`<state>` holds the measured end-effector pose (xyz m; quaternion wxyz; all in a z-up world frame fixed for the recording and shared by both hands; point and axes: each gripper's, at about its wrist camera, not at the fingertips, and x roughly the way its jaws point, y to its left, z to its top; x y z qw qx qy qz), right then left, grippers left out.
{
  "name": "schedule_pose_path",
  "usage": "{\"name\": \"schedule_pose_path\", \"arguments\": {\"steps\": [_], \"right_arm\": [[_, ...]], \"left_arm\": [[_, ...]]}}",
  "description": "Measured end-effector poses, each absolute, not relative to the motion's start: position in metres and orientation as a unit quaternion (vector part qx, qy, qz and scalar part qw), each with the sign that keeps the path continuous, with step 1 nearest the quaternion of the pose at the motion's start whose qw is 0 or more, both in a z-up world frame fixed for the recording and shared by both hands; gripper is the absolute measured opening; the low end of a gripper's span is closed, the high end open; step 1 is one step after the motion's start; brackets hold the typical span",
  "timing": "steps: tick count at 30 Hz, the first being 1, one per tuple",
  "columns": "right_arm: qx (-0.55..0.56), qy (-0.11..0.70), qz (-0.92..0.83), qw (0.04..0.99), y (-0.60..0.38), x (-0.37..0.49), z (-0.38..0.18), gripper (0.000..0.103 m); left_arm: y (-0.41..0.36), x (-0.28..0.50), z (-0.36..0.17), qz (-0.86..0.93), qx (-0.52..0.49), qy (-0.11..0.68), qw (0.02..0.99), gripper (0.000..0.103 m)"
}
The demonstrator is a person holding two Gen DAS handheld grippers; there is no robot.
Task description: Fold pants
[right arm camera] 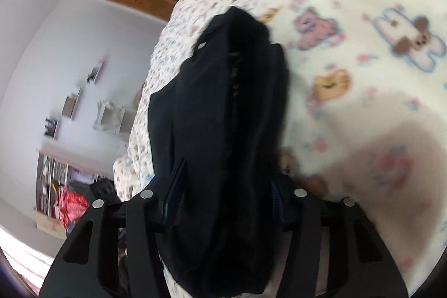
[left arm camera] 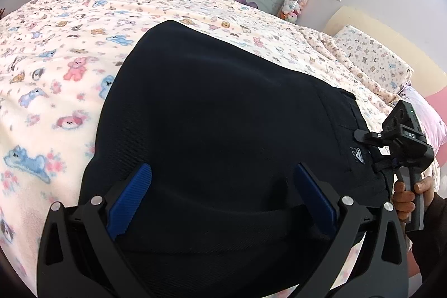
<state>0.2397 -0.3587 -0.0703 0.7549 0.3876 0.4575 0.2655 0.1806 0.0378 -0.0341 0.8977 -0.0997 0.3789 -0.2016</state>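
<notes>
We have the black pants [left arm camera: 223,130] lying on the bed, spread over the fleece blanket [left arm camera: 56,74] with its cartoon-animal print, already doubled into a broad dark slab with a rounded far edge. Our left tongs [left arm camera: 220,197] stand wide apart just above the near part of the cloth, the ribbed blue pads [left arm camera: 131,200] holding nothing. Our right tongs [right arm camera: 223,197] are closed narrow on a thick bunch of the pants at the waistband end; in the left wrist view they sit at the right edge of the garment, beside a small pale logo [left arm camera: 358,154].

We judge the step in hand to be carrying the waistband end over for another fold. To do it well, we should keep the right grip firm across all the layers, since the bunch looks bulky and an inner layer could slip out. The left tongs would best take the near edge at a matching height, so both ends travel together and the crease lands straight.

The pants look like a fine-twill weave, matte and fairly heavy, draping in soft, shallow ridges. The blanket is plush and likely to drag at the cloth. The right wrist view is blurred, so we cannot say how many layers are pinched.
</notes>
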Motion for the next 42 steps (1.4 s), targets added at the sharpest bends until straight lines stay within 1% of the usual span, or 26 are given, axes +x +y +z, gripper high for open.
{"name": "schedule_pose_path", "arguments": {"steps": [1, 2, 4, 7, 12, 15, 19, 22, 30, 33, 37, 42], "right_arm": [[0.387, 0.458, 0.265, 0.755, -0.357, 0.241, -0.071, 0.054], [0.384, 0.457, 0.266, 0.757, -0.355, 0.242, -0.070, 0.048], [0.383, 0.447, 0.272, 0.761, -0.350, 0.240, -0.065, 0.040], [0.375, 0.423, 0.292, 0.771, -0.347, 0.233, -0.053, 0.036], [0.342, 0.389, 0.332, 0.789, -0.325, 0.225, -0.022, 0.036], [0.317, 0.380, 0.342, 0.799, -0.312, 0.224, -0.013, 0.036], [0.330, 0.386, 0.332, 0.795, -0.317, 0.229, -0.020, 0.035], [0.329, 0.387, 0.330, 0.795, -0.318, 0.230, -0.024, 0.035], [0.339, 0.381, 0.329, 0.795, -0.324, 0.226, -0.034, 0.035], [0.354, 0.381, 0.327, 0.789, -0.329, 0.225, -0.042, 0.035], [0.369, 0.377, 0.330, 0.783, -0.335, 0.225, -0.051, 0.035], [0.389, 0.365, 0.336, 0.776, -0.341, 0.223, -0.061, 0.035]], "left_arm": [[0.038, 0.180, -0.034, -0.201, -0.100, 0.379, 0.898, 0.101], [0.038, 0.180, -0.034, -0.201, -0.100, 0.379, 0.898, 0.101], [0.038, 0.180, -0.034, -0.201, -0.100, 0.379, 0.898, 0.101], [0.039, 0.180, -0.034, -0.202, -0.107, 0.377, 0.897, 0.101], [0.046, 0.179, -0.036, -0.203, -0.125, 0.373, 0.897, 0.101], [0.050, 0.179, -0.036, -0.204, -0.135, 0.369, 0.897, 0.101], [0.061, 0.179, -0.030, -0.216, -0.165, 0.364, 0.891, 0.101], [0.078, 0.190, -0.019, -0.223, -0.203, 0.386, 0.872, 0.101], [0.137, 0.245, 0.009, -0.213, -0.240, 0.427, 0.845, 0.101], [0.145, 0.272, -0.001, -0.228, -0.261, 0.464, 0.815, 0.101], [0.142, 0.300, -0.029, -0.287, -0.311, 0.509, 0.750, 0.101], [0.121, 0.309, -0.048, -0.336, -0.308, 0.536, 0.711, 0.101]]}}
